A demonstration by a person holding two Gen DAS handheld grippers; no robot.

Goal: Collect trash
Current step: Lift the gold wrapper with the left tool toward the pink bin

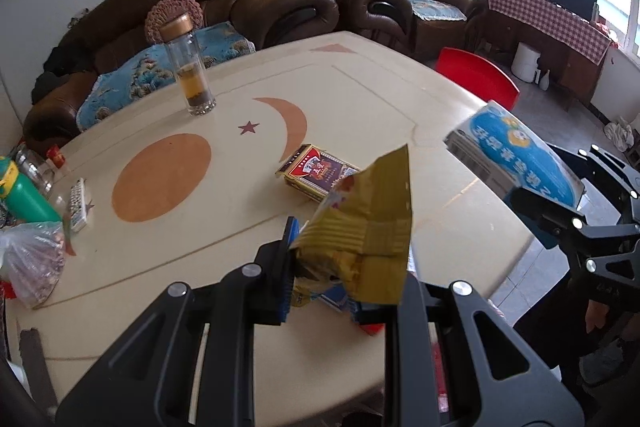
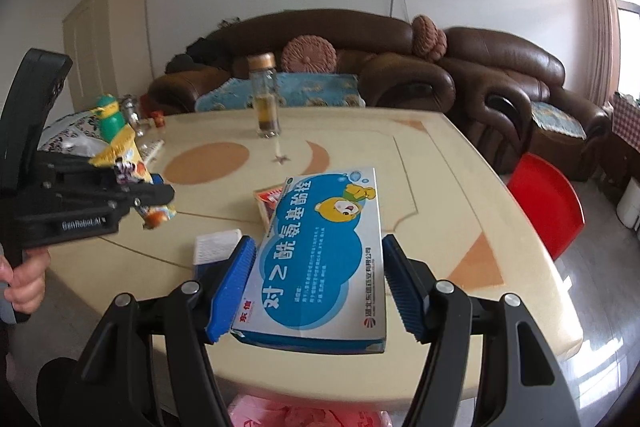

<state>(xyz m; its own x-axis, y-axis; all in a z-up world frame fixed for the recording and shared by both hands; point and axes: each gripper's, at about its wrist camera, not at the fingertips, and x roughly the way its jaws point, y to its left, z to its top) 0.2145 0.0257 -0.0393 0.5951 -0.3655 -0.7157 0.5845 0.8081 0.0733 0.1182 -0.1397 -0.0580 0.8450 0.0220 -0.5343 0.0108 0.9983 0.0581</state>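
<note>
My left gripper (image 1: 332,279) is shut on a crumpled gold snack wrapper (image 1: 368,227), held above the cream table (image 1: 192,267). In the right wrist view the same gripper (image 2: 160,193) shows at the left with the wrapper (image 2: 124,159) in its pads. A blue and white medicine box (image 2: 320,259) lies flat between the blue pads of my right gripper (image 2: 320,287), lifted off the table. From the left wrist view, that box (image 1: 516,155) and the right gripper (image 1: 536,203) hang over the table's right edge. A red card box (image 1: 316,175) lies on the table.
A glass tea bottle (image 2: 266,99) stands mid-table. A green bottle (image 1: 24,195), a remote (image 1: 78,205) and a plastic bag (image 1: 32,263) crowd the left edge. A small white and blue box (image 2: 216,247) lies near the front. A red chair (image 2: 548,203) stands right; a brown sofa (image 2: 400,67) behind.
</note>
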